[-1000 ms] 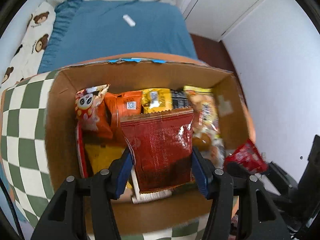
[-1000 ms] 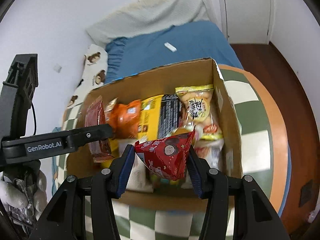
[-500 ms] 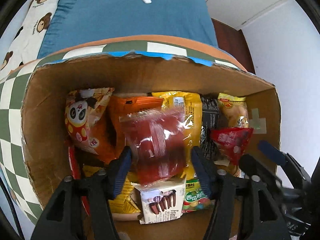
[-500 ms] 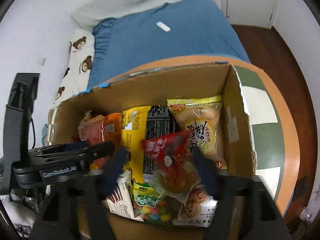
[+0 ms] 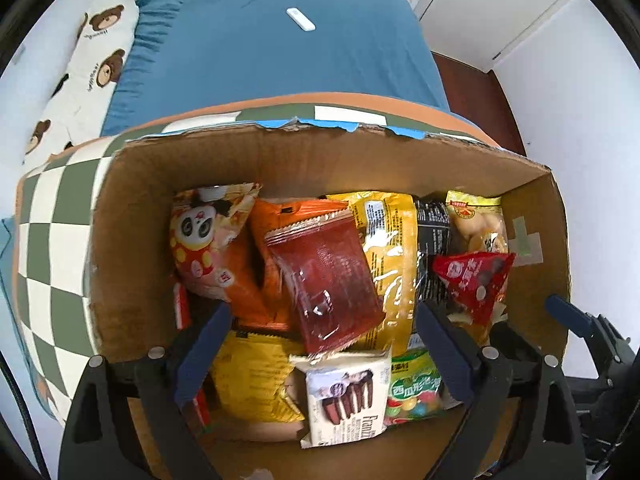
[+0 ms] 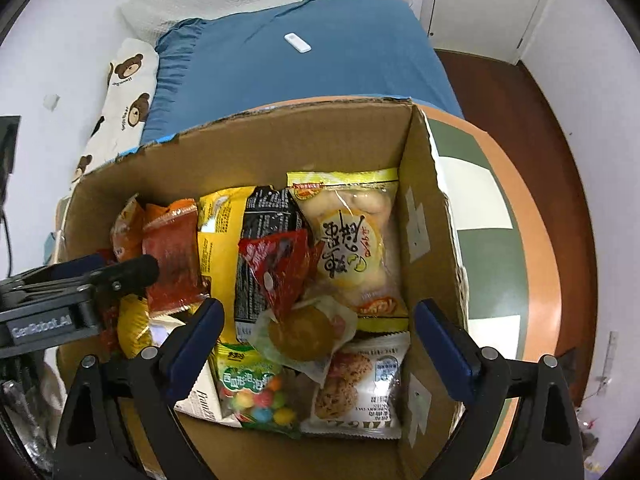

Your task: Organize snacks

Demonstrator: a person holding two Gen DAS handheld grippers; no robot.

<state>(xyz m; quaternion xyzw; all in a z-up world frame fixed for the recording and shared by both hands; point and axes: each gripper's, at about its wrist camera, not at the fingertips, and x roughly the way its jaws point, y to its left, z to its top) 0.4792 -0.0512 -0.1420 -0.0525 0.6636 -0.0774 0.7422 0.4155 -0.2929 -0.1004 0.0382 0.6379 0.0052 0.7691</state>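
Here, in the left wrist view, the left gripper (image 5: 320, 344) stands wide and empty above the cardboard box (image 5: 320, 160); the translucent red packet (image 5: 326, 284) lies loose on the orange and yellow bags just ahead of the jaws, touching neither finger. This looks like the release step of packing snacks, so the next move likely calls for fetching another item. In the right wrist view, the right gripper (image 6: 316, 340) is likewise spread wide and empty, the red triangular pouch (image 6: 280, 268) resting just ahead of it, over the black bag beside the yellow bread bag (image 6: 352, 236).
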